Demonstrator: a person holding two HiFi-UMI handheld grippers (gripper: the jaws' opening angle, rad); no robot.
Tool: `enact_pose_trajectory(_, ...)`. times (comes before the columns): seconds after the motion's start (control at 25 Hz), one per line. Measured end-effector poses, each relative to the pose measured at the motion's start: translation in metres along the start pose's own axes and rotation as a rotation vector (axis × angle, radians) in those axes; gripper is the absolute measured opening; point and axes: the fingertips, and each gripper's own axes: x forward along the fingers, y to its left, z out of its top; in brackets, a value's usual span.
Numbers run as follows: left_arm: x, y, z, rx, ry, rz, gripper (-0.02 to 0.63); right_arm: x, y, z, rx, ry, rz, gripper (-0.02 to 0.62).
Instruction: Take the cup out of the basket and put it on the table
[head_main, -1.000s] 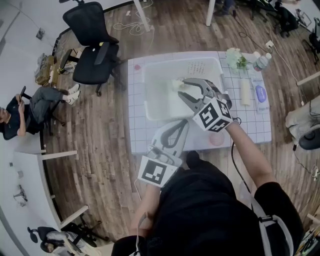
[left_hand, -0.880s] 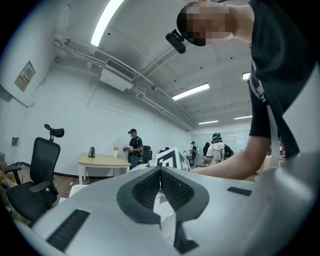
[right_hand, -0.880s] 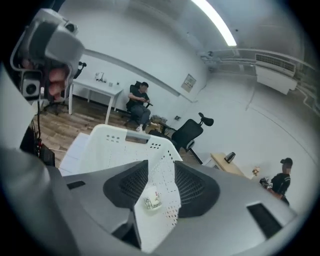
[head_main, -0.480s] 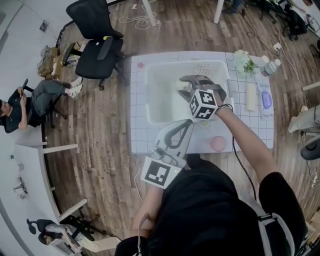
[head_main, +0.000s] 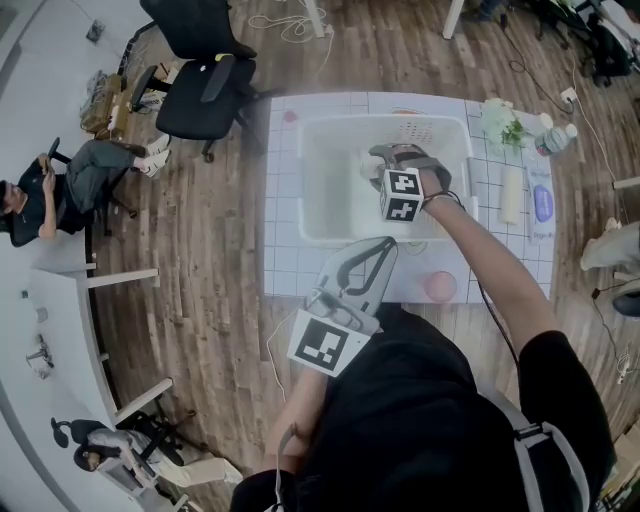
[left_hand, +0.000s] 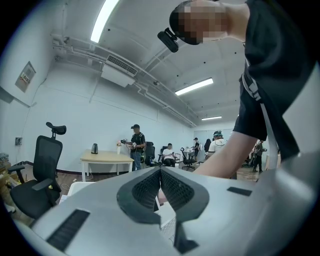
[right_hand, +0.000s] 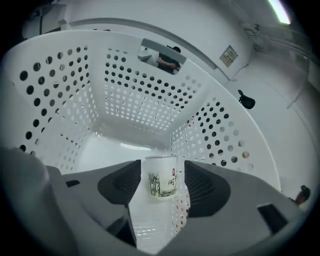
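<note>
A white cup (right_hand: 160, 177) with a dark bamboo print stands on the floor of the white perforated basket (right_hand: 130, 95). My right gripper (right_hand: 161, 186) points down into the basket (head_main: 320, 190) with the cup between its jaws. The jaws have just been opening, and a gap shows on the cup's right side. In the head view the cup (head_main: 364, 166) is a pale spot at the right gripper (head_main: 372, 165). My left gripper (head_main: 384, 245) is held level over the table's (head_main: 285, 260) near edge. The left gripper (left_hand: 160, 171) is shut and holds nothing.
A pink dish (head_main: 438, 286) lies on the table's near right. Flowers (head_main: 505, 125), a white roll (head_main: 511, 193) and a blue-labelled item (head_main: 543, 203) line the right side. A black chair (head_main: 200, 85) stands at the far left, and a seated person (head_main: 40, 200) beyond it.
My right gripper has dropped from above the basket down into it, tilting downward onto the cup. The left gripper has stayed near the table's front edge.
</note>
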Motion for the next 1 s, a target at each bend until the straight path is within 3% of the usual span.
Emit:
enact_pose_trajectory(0.56,-0.001,0.011,-0.006,-0.013,0.022,0.046,0.009,0.043,0.002,-0.020,-0.027,0.105,0.016,0.287)
enact_pose_trajectory(0.72,-0.005,0.009,-0.019,0.111,0.132,-0.005,0.009,0.052,0.003,-0.023,-0.021,0.121,0.026,0.287)
enact_pose_trajectory(0.84,-0.004,0.014,-0.011,-0.004,0.048,0.060,0.009,0.058,0.004,-0.028,-0.028,0.141,0.025,0.287)
enact_pose_trajectory(1.0,-0.007,0.016,-0.008,-0.018,0.036,0.080,0.009,0.061,0.001,-0.031,-0.022,0.152,0.005,0.288)
